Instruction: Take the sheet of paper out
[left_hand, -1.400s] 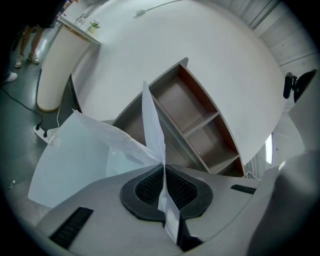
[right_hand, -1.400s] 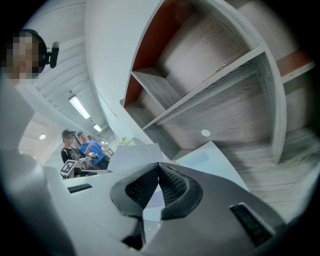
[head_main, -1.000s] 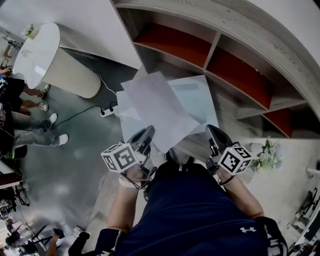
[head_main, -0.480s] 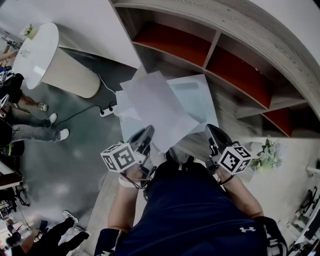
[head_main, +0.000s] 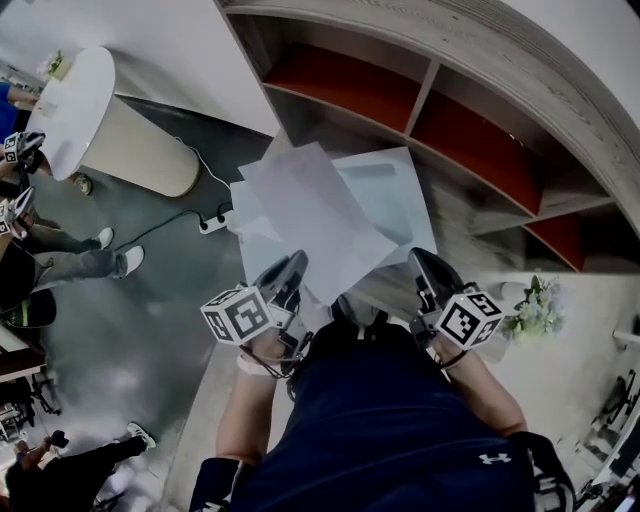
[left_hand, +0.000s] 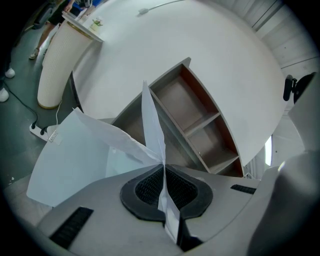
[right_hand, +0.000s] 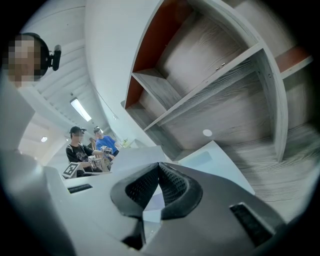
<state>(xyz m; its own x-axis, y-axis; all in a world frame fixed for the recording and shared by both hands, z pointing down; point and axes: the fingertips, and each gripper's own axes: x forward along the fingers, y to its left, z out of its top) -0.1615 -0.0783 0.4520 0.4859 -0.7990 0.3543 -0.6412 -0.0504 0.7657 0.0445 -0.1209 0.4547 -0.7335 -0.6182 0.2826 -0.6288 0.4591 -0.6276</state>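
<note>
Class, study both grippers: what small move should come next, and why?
Probably draw the left gripper away from the right gripper. The left is shut on the white sheet, which overlaps the pale blue folder clamped in the right, so separating them should free the sheet.

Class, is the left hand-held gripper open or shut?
Shut: the left hand-held gripper pinches the sheet of paper edge-on between its closed jaws.

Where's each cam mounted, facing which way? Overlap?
Head view: on the person's head, looking steeply down at sheet of paper and folder; forearms, torso, left tongs, right tongs show.
Left gripper view: on the left tongs, facing the shelf; its jaws pinch the sheet.
Right gripper view: on the right tongs, facing the shelf; its jaws grip the folder.
Shared: the shelf, in all three.
</note>
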